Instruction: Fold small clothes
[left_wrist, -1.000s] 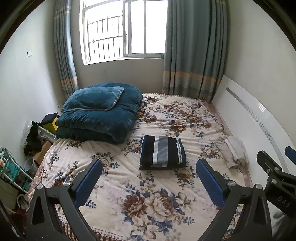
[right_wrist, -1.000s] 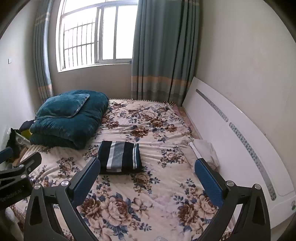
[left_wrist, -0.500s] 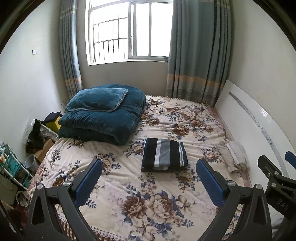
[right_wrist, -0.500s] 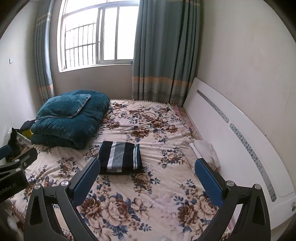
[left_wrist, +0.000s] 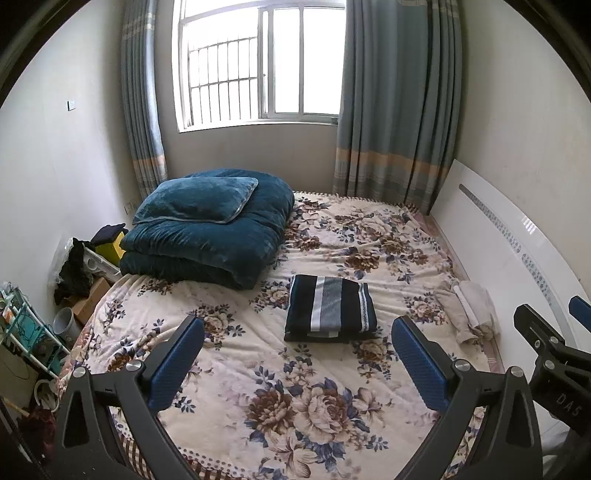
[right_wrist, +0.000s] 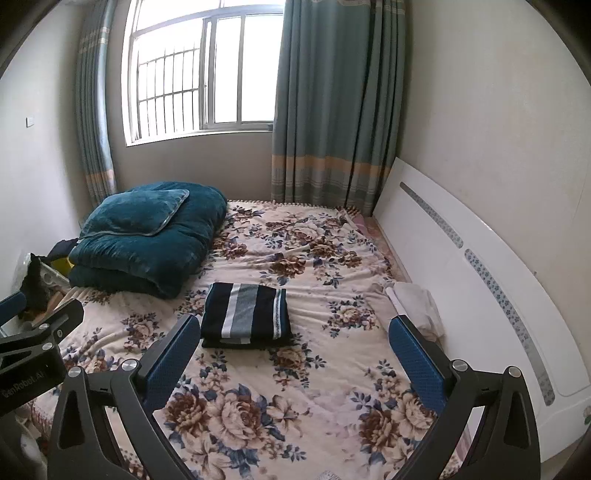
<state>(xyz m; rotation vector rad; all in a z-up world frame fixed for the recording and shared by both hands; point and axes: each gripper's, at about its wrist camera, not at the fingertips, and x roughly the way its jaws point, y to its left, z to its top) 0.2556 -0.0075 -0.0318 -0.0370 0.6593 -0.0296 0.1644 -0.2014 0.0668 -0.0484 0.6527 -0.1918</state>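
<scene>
While both grippers hang above the near end of the bed (left_wrist: 388, 236), the folded striped garment (left_wrist: 330, 308) lies flat on the floral bedspread near the middle, a compact dark rectangle with grey and white bands. The left gripper (left_wrist: 297, 354) holds its blue-padded fingers (left_wrist: 177, 363) wide apart with nothing between them, and the right gripper (right_wrist: 295, 352) does the same; neither touches the garment or the bedspread. In the left wrist view the garment sits just beyond the gap between the fingers, slightly toward the right one. A folded teal quilt (left_wrist: 207, 243) with a matching pillow (left_wrist: 195, 199) on top occupies the far left corner of the bed (well apart from the garment). A crumpled pale cloth (left_wrist: 469, 310) lies at the bed's right edge, beside the white headboard (left_wrist: 491, 254).
</scene>
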